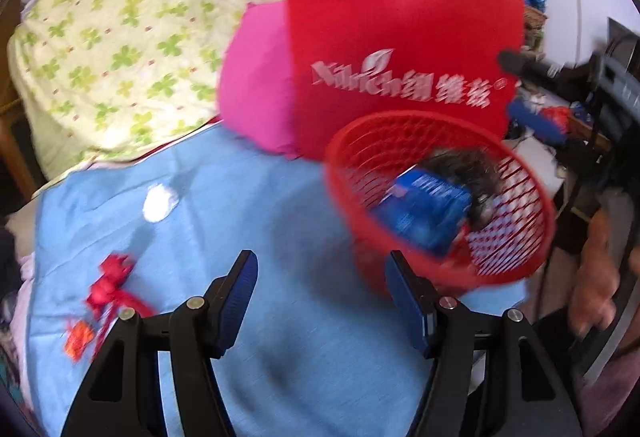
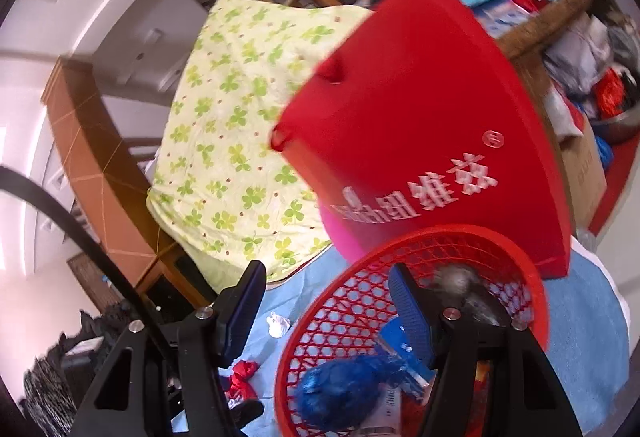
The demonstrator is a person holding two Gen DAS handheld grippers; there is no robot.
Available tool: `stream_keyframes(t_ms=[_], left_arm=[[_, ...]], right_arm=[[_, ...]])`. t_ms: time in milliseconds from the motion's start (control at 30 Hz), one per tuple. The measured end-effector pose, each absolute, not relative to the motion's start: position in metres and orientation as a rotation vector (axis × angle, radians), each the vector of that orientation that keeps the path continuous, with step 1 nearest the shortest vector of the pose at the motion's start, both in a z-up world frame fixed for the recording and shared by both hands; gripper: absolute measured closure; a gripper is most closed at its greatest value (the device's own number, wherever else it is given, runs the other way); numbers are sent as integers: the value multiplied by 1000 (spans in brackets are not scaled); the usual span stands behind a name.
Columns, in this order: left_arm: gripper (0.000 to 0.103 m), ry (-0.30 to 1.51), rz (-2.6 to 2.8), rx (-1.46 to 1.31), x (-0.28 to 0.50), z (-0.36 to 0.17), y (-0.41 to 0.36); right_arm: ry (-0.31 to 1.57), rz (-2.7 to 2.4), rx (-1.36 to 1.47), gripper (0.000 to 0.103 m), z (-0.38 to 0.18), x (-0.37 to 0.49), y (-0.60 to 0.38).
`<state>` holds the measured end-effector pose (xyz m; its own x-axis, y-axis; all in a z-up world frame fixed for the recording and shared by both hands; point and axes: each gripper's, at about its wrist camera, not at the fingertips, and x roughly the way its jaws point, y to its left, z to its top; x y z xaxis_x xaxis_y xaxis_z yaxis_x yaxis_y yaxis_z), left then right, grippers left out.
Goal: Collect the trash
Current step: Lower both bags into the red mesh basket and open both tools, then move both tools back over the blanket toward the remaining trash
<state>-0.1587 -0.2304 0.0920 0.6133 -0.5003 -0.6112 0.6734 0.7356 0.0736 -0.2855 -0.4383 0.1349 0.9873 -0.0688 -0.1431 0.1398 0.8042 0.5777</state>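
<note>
Left claw (image 1: 322,299) is seen with its jaws parted and nothing between them, poised above the blue cloth (image 1: 248,205) that covers the bed. The remaining litter lies ahead and to its left: a crumpled white paper wad (image 1: 160,201) is found farther out, and a red ribbon scrap (image 1: 112,283) with a small orange piece (image 1: 79,335) is found just beside the left finger (image 1: 236,301). The red mesh basket (image 1: 532,205), tipped toward the camera, is placed ahead and to the right of this claw, close against its right finger, with a blue carton (image 1: 424,215) and a dark fuzzy clump (image 1: 474,177) already inside. Right claw (image 2: 326,311) is likewise shown standing apart and empty, its right finger inside the basket rim (image 2: 344,277) and its left finger outside; a blue plastic bundle (image 2: 340,393) is seen lying in the basket below it. The left claw is judged the nearer to the loose scraps, so a leftward reach is what the next pickup would call for. The ribbon's long axis cannot be fixed, as motion blur smears it. The basket's base, the bed's edges and whatever lies behind the red gift bag (image 1: 400,49) and pink cushion (image 1: 256,85) are hidden, and the dark clump's nature cannot be made out.
</note>
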Motion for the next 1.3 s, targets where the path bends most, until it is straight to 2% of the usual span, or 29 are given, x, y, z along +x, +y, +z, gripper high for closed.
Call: stream_keyframes(t_ms=[400, 600, 1300], left_arm=[[36, 724, -375, 229, -135, 42, -82], [36, 759, -254, 147, -130, 27, -19], [36, 756, -110, 44, -99, -12, 41]], right_arm=[[89, 58, 364, 35, 152, -253, -352], [157, 125, 258, 35, 144, -227, -308], [375, 162, 181, 35, 109, -167, -241]])
